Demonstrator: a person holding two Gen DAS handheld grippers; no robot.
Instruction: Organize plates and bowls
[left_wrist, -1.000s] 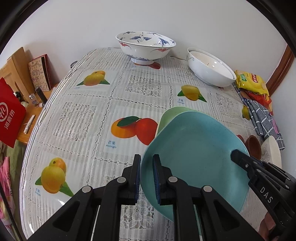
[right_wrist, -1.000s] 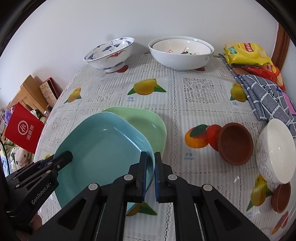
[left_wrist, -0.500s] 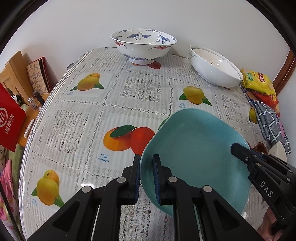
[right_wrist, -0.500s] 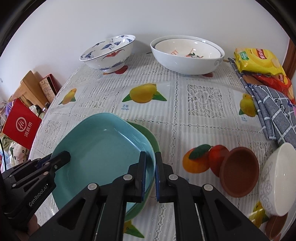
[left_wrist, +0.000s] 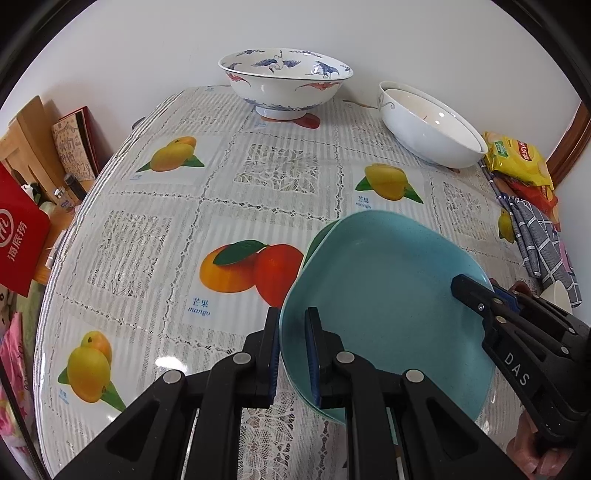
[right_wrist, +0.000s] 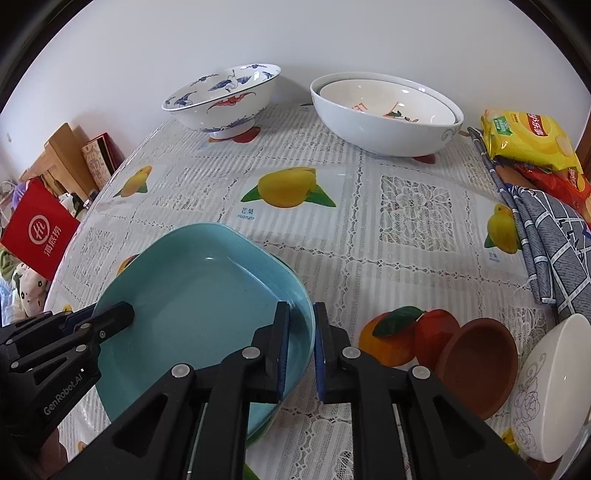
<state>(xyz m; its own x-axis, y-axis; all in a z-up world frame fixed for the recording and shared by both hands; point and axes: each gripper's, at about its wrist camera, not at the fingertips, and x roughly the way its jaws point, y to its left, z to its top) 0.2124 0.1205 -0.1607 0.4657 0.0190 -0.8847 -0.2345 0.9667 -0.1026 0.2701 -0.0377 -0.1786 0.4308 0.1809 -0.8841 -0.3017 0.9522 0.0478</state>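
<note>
Left gripper (left_wrist: 291, 350): jaws nearly closed, pinching the near rim of the square teal glazed plate (left_wrist: 384, 306). Right gripper (right_wrist: 301, 350): jaws have just been opening, now narrowly parted astride the opposite rim, which shows a small gap to the outer pad. The plate sits stacked on a pale green plate (left_wrist: 314, 240) on the fruit-print bench (left_wrist: 229, 192). Farther back: a blue-patterned porcelain bowl (left_wrist: 284, 83) and nested white bowls (right_wrist: 384, 110).
</note>
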